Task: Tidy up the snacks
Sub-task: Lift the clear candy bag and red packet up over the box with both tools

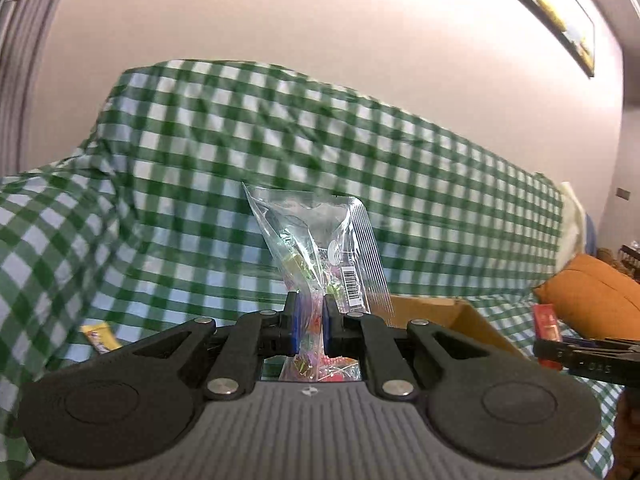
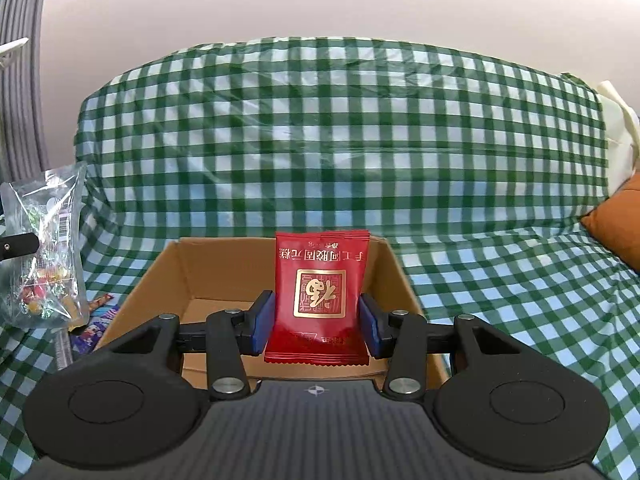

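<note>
Left hand-held gripper (image 1: pixel 310 320): jaws nearly together, the blue pads pinching the lower part of a clear candy bag (image 1: pixel 320 248). The bag stands upright above the pads, and its bottom end shows below them.
Right hand-held gripper (image 2: pixel 316 322): jaws part-way apart, the blue pads pressed against both side edges of a red snack packet (image 2: pixel 320 296). The packet is held upright with its gold print upside down.
Clear candy bag: transparent, with small coloured sweets inside and a barcode label on its right side. In the right wrist view it hangs at the far left (image 2: pixel 48 248), above the sofa seat and to the left of the box.
Red snack packet: held over the open top of the cardboard box (image 2: pixel 200 276), near the box's front wall. From the left wrist view only a red sliver of it shows at the right edge (image 1: pixel 546 322).
Cardboard box: brown, open-topped, resting on the sofa seat. The part of its inside that shows is bare.
Loose snacks: a yellow wrapper (image 1: pixel 100 338) lies on the seat to the left. Purple and blue wrappers (image 2: pixel 98 324) lie on the seat left of the box.
Sofa cover (image 2: pixel 340 140): green and white check cloth draped over the seat and backrest.
Cushion (image 1: pixel 592 300): orange, on the seat to the right of the box.
</note>
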Motion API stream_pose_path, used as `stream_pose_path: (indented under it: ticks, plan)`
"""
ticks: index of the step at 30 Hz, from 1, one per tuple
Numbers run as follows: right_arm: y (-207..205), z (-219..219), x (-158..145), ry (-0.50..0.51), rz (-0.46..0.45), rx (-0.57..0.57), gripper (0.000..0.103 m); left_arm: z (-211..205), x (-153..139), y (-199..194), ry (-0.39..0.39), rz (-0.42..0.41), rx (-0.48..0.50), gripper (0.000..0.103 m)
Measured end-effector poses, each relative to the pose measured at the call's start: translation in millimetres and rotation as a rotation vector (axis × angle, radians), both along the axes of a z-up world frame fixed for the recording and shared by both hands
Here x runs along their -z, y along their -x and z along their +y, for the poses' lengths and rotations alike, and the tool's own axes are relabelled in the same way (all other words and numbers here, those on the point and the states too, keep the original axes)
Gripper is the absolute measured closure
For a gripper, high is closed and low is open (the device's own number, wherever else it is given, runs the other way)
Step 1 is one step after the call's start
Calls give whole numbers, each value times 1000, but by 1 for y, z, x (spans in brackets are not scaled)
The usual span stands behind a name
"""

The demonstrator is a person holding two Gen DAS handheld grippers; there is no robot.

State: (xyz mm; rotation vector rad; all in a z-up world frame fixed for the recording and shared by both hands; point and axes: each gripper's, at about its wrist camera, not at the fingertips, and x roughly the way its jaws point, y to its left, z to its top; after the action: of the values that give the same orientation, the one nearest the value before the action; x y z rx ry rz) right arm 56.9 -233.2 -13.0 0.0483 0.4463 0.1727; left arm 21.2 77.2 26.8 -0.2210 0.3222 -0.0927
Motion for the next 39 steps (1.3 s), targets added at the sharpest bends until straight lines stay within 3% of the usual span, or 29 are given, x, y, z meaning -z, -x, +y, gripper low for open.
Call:
stream_pose_path:
  ticks: [13,21,39]
  plan:
    - [6,-2,-2,2,-4,43,56,-31,1,4,11,-68,135,92]
    - [5,3,0,6,-7,39,56,-43,6,0,33,-39,171,92]
    - [8,10,1,15,-12,38,55,-72,23,-8,-27,16,289,92]
